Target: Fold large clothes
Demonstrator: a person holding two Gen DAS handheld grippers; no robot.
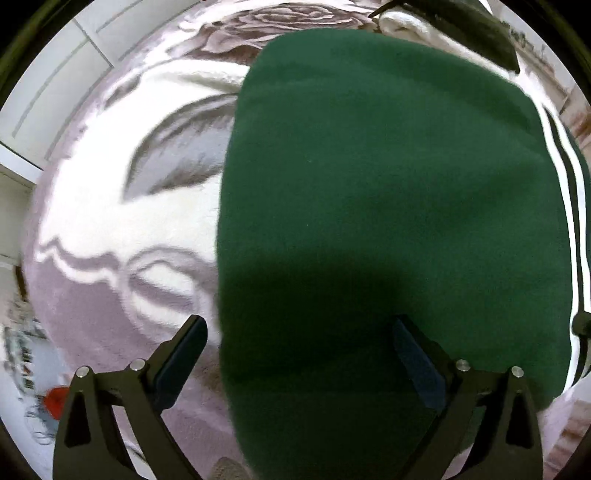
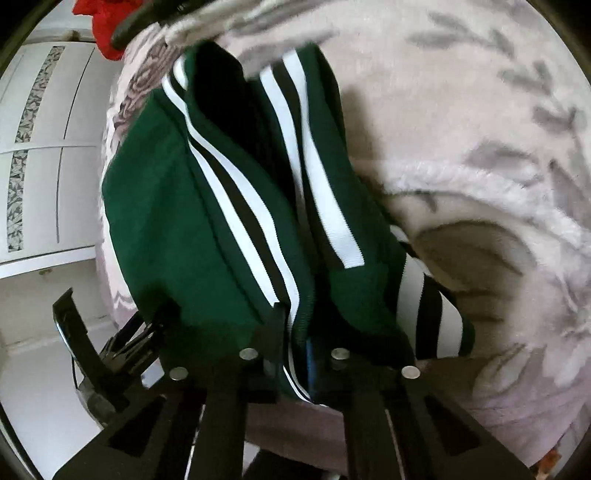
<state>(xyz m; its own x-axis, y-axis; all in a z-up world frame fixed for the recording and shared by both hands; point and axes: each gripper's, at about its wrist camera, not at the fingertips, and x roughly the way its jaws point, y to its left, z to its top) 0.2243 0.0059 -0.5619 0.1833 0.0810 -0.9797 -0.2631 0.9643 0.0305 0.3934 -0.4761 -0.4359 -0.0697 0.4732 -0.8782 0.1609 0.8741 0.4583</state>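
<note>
A dark green garment [image 1: 369, 184] with white and black side stripes lies folded on a fluffy floral blanket [image 1: 110, 206]. My left gripper [image 1: 299, 332] is open above the garment's near left edge: one finger is over the blanket, the other over the green cloth, and nothing is between them. In the right wrist view my right gripper [image 2: 295, 339] is shut on the striped edge of the green garment [image 2: 177, 221], and the cloth bunches up in front of it. A striped cuff [image 2: 436, 317] hangs at the right of that bundle.
White cabinet doors [image 2: 40, 155] stand past the blanket's edge on the left. Something red [image 2: 107, 22] lies at the top left, and a dark garment [image 1: 476, 29] over white cloth sits at the far end. A black frame [image 2: 81, 343] is low on the left.
</note>
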